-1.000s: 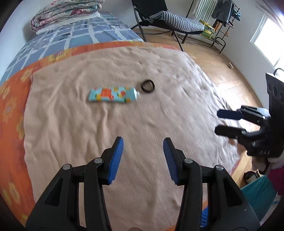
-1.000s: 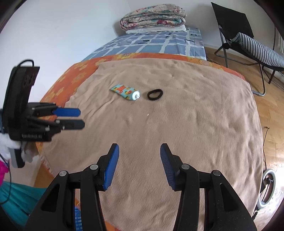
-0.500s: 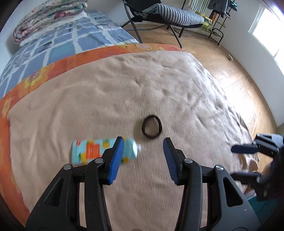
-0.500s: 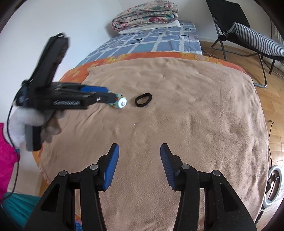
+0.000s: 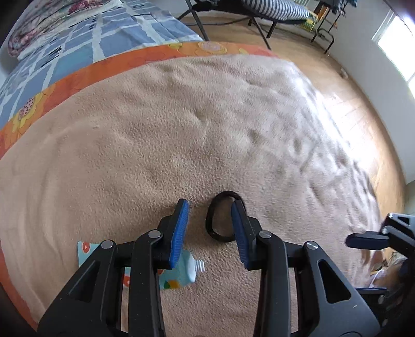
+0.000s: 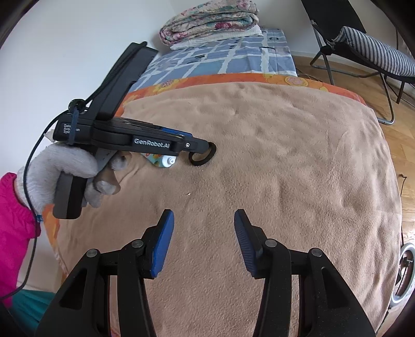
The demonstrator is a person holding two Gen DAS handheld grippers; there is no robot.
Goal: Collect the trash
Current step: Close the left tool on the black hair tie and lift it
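A black hair tie (image 5: 216, 220) lies on the beige blanket (image 5: 181, 134). My left gripper (image 5: 210, 206) is open and low over it, the ring lying between the blue pads, close to the right one. A light blue printed tube (image 5: 181, 272) with a white threaded neck lies under the left finger. In the right wrist view the left gripper (image 6: 206, 147) tips over the hair tie (image 6: 205, 158) with the tube (image 6: 163, 162) beside it. My right gripper (image 6: 203, 220) is open and empty above the blanket, nearer the bed's front.
The bed has an orange flowered border (image 6: 233, 77) and a blue checked cover (image 6: 220, 57) with folded quilts (image 6: 207, 20) at the far end. A striped folding chair (image 6: 368, 51) stands on the wood floor to the right.
My left gripper has moved forward and down over the bed until the hair tie sits between its fingers and the tube under them. The right gripper has barely moved.
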